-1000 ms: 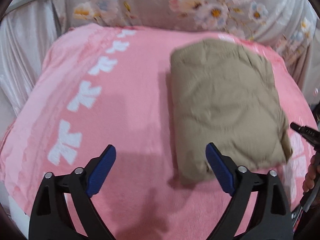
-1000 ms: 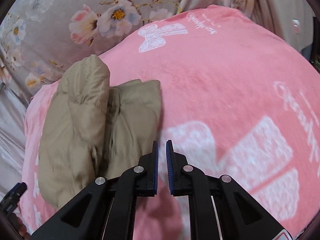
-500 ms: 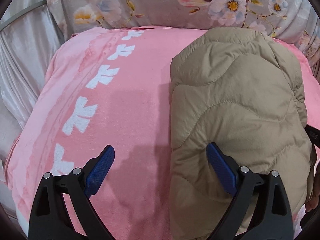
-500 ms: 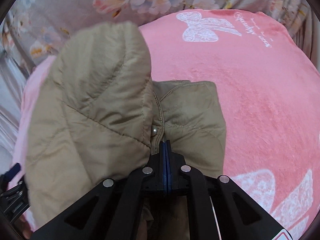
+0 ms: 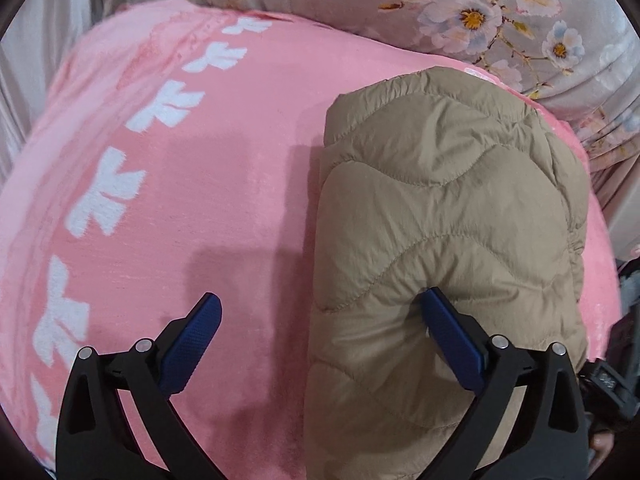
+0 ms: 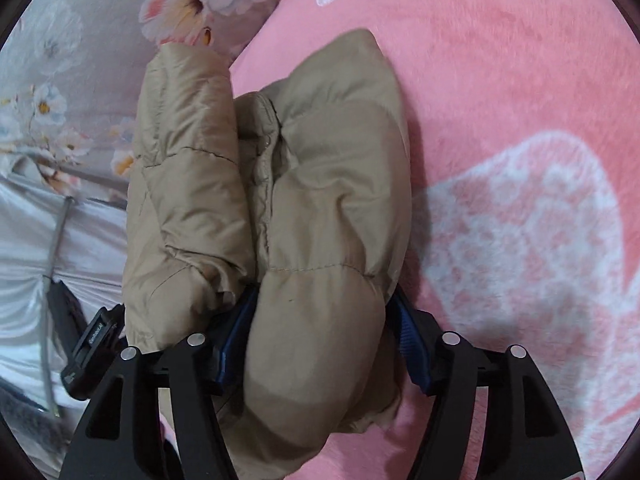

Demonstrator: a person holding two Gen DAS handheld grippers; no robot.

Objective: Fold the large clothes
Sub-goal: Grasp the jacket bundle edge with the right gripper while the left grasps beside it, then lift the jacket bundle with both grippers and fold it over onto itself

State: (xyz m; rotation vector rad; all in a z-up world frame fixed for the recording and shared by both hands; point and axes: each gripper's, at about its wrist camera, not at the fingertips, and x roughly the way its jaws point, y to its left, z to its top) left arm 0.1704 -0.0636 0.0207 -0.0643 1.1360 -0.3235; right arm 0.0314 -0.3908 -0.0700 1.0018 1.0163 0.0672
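Observation:
A tan quilted puffer jacket (image 5: 448,216) lies folded in a thick bundle on a pink blanket (image 5: 208,168). My left gripper (image 5: 320,320) is open wide; its right finger presses into the jacket's near edge, its left finger is over bare blanket. In the right wrist view the jacket (image 6: 320,200) fills the middle as two puffy folded layers. My right gripper (image 6: 316,328) has its jaws spread around the right-hand layer, blue pads on both sides of it.
The pink blanket (image 6: 520,120) has white bow patterns (image 5: 104,200). A grey floral bedcover (image 5: 460,12) lies behind it. Pale grey fabric and a cord (image 6: 56,248) are at the left of the right wrist view, where part of the left gripper (image 6: 92,344) shows.
The right gripper was shut beside the jacket; it has opened and now straddles a thick fold. The left gripper has moved closer, its right finger now against the jacket.

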